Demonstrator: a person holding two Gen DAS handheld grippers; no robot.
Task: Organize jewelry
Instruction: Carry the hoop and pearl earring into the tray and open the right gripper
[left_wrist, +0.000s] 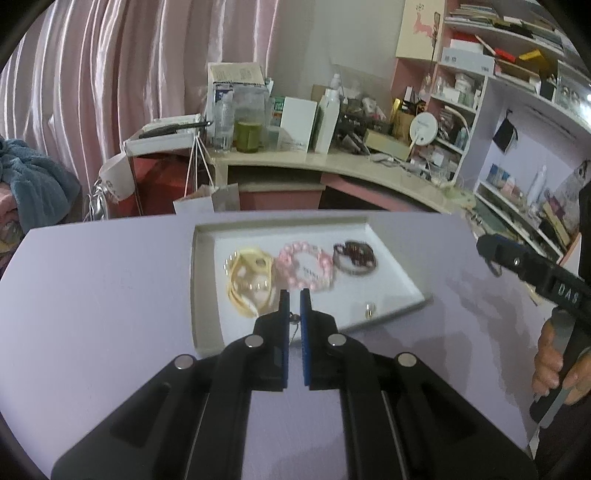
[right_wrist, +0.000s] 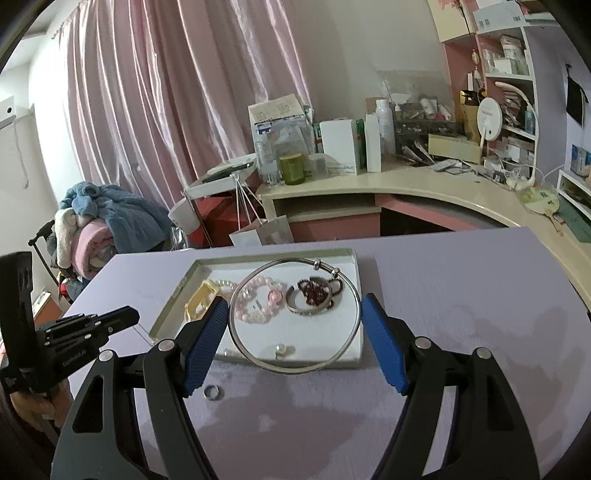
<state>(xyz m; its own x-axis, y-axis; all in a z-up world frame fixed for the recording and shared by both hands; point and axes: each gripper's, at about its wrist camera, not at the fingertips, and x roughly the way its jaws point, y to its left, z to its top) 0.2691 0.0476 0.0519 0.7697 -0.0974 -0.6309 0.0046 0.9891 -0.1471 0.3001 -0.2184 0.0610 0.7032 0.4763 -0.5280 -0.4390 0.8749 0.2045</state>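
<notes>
Already three bracelets are sitting in the tray (right_wrist: 177, 291); the right gripper (right_wrist: 293, 328), fingers apart, is framing a silver bangle (right_wrist: 356, 295), the left gripper (left_wrist: 294, 306) is pinching a small chain (left_wrist: 294, 318), and a ring (right_wrist: 211, 392) is waiting near, outside.

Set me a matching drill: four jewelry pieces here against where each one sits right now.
Things:
1. silver bangle
2. pink bead bracelet
3. small ring
4. thin chain

Places:
A. on the purple table, outside the tray
B. between the right gripper's open fingers
C. pinched in the left gripper
D. lying in the tray, middle of the row

Pairs: 1-B, 2-D, 3-A, 4-C
</notes>
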